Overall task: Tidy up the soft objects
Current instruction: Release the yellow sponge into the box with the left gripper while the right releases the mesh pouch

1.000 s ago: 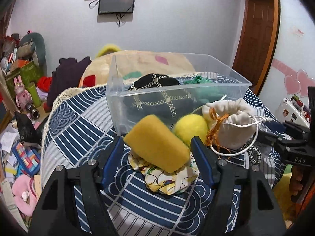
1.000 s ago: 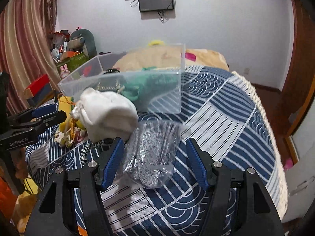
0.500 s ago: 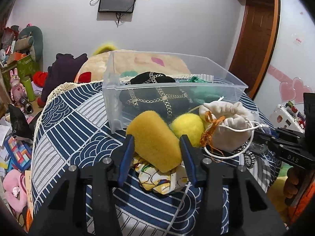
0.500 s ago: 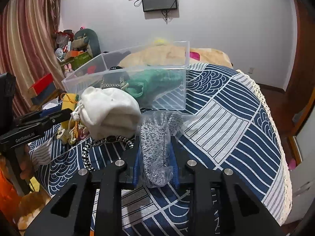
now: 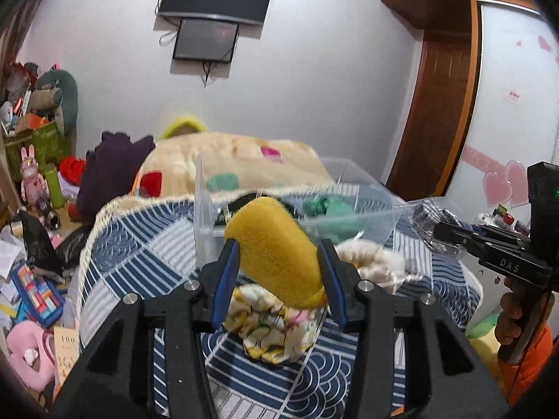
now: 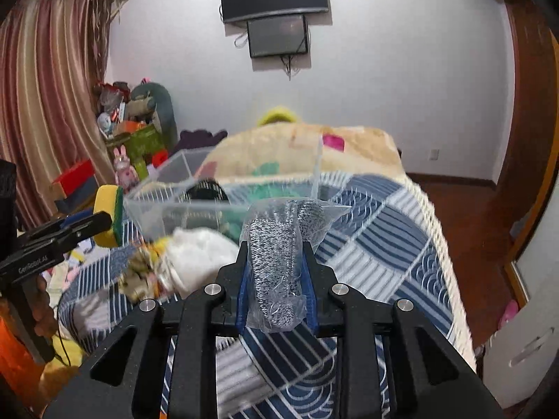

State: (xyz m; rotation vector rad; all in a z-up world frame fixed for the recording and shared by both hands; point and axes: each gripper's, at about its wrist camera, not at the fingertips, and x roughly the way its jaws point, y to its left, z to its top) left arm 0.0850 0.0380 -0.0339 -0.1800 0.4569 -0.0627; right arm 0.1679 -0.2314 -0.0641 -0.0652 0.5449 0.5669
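Left wrist cam first: my left gripper has its jaws pinched across a yellow sponge, lifted clear of the floral cloth that sits on the blue patterned bedspread. Sponge looks super light and squishy, so I'd guess a grip across the middle like this is fine; it'll just compress a bit and shouldn't slip.

On the right wrist cam, my right gripper has its jaws squeezed on a grey knit thing in a clear plastic bag, also held up off the bed. That one worries me more: the plastic is probably slick, so I'd rather bite the knit bulk through the bag than loose film.

Clear plastic bin sits just ahead of both, with green and black stuff already inside. White drawstring pouch is on the bed beside it.
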